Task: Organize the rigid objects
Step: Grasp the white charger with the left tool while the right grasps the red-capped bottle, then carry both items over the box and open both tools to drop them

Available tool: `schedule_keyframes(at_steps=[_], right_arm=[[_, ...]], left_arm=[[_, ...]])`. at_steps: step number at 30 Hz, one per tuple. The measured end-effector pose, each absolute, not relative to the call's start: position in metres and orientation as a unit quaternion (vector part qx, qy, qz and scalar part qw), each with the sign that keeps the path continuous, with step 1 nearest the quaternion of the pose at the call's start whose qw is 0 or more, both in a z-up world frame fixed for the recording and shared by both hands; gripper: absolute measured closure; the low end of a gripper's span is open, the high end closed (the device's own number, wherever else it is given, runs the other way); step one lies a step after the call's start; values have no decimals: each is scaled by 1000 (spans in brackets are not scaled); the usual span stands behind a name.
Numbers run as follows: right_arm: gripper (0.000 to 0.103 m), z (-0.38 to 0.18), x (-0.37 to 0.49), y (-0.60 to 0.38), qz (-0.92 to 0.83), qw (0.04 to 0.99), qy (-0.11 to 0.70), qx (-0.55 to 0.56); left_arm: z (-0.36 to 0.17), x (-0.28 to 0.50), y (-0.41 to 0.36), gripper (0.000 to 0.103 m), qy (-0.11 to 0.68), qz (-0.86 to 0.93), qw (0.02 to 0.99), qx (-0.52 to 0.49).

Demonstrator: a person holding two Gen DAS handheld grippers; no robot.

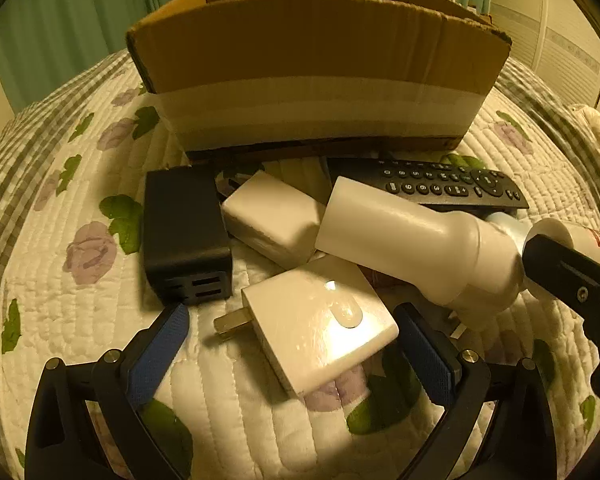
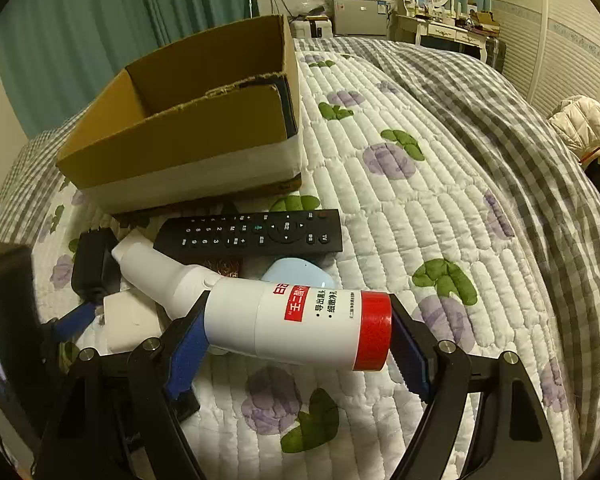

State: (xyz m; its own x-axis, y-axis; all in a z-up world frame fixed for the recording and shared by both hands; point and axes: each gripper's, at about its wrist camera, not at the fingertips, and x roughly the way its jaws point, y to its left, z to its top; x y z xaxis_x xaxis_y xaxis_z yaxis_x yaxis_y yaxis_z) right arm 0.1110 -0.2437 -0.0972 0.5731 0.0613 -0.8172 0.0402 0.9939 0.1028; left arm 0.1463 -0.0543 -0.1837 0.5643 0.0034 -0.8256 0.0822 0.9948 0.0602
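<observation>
Two grippers were seen low over a quilted floral bedspread [image 2: 412, 184]. In the left wrist view, the left gripper [image 1: 292, 344] was held with its blue-padded fingers [image 1: 156, 356] spread wide, a white plug adapter [image 1: 320, 324] lying flat on the quilt between them; no contact with either pad could be made out. In the right wrist view, the right gripper [image 2: 296, 340] was closed on a white bottle [image 2: 300, 320] with a red band, the bottle lying crosswise between the fingers [image 2: 186, 344], one pad pressed near its shoulder and the other against its red end. The bottle's capped neck was pointed toward the other items, and whether it rested on them could not be told.

Just beyond the adapter, a black multi-port charger [image 1: 184, 236] and a white rectangular block [image 1: 276, 224] were found side by side, with a black remote control [image 2: 252, 234] lying further back, behind the bottle. A pale blue object [image 2: 300, 276] was partly hidden between bottle and remote.

Farthest off, an open cardboard box [image 2: 188, 136] with a white band round its base was stood on the bed, just behind the pile. The visible part of its interior showed only bare cardboard walls; its floor was hidden from both views
</observation>
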Motion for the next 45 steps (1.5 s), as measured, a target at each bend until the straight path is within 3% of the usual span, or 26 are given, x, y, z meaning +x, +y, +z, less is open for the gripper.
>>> schedule_keyframes(at_steps=[3, 14, 34, 45], right_arm=[[23, -99, 111, -244, 8, 884, 464, 58], [23, -69, 102, -241, 29, 897, 439, 42], [23, 95, 114, -217, 100, 949, 297, 1], [23, 105, 204, -205, 116, 951, 285, -10]], left_arm=[[-181, 142, -54, 24, 463, -41, 884, 44], [-150, 108, -32, 24, 454, -39, 890, 22], [30, 135, -10, 24, 319, -39, 947, 27], [3, 222, -20, 24, 323, -39, 945, 23]])
